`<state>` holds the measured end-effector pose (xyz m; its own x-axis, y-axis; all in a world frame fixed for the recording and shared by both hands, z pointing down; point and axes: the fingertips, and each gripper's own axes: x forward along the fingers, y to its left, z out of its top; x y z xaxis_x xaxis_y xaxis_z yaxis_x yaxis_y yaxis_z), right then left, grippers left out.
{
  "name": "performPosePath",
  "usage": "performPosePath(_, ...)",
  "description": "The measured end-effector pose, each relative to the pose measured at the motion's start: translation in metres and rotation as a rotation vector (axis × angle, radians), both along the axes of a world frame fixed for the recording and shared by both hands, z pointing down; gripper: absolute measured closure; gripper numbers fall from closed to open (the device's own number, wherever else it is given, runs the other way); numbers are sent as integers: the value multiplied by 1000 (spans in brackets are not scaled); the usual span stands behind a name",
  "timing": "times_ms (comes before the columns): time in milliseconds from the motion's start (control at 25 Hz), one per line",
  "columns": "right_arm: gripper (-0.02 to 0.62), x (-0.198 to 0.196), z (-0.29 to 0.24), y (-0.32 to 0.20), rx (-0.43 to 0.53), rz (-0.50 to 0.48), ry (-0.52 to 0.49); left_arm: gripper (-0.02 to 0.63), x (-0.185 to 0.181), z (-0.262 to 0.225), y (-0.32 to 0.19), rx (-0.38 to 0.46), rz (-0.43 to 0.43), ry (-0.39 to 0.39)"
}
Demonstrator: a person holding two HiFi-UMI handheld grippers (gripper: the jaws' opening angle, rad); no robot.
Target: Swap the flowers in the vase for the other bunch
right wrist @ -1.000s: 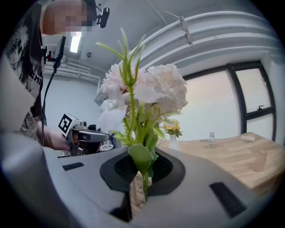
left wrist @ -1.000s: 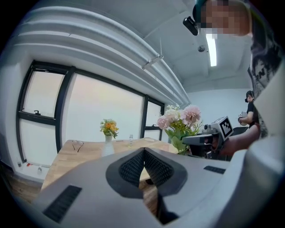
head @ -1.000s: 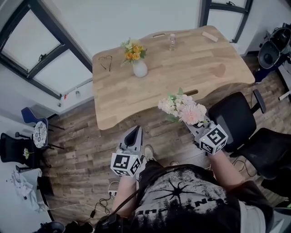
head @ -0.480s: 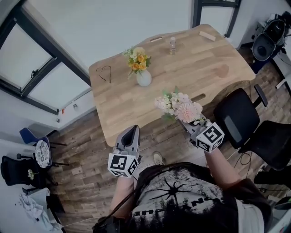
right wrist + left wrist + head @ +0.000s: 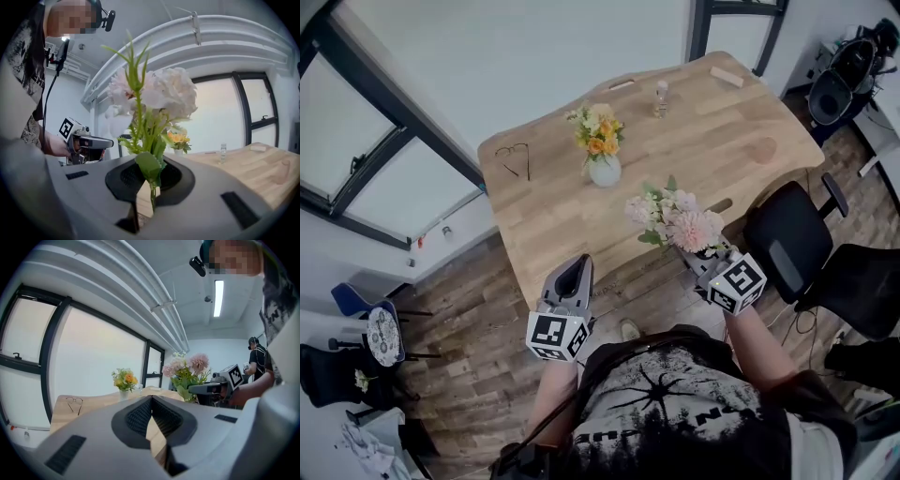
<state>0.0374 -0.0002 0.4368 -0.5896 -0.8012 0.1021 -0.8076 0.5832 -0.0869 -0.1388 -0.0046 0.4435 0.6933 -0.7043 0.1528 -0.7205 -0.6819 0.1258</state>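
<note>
You held the pink bunch clenched in your right claw, just lower right of centre in the head view.
Its green stems passed between the jaws, which pinched them, and the blooms rose over the near edge of the tabletop. Your left claw was clenched on nothing, lower left of centre, just off that edge. The white vase with the orange and yellow bunch stood upright at upper centre, well apart from both claws, up and left of the pink bunch. Glasses lay left of the vase.
</note>
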Motion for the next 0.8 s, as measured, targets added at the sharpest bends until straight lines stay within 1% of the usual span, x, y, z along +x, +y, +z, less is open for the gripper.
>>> performPosePath(280,561,-8,0,-26,9,51,6,592,-9,5,-36,14,34,14)
performPosePath(520,563,13,-4,-52,12,67,19,592,8,-2,-67,36,36,22)
performPosePath(640,561,31,-6,-73,16,55,25,591,19,-3,-85,39,12,33)
performPosePath(800,561,54,-7,-105,8,10,30,591,34,-2,-110,34,-54,35)
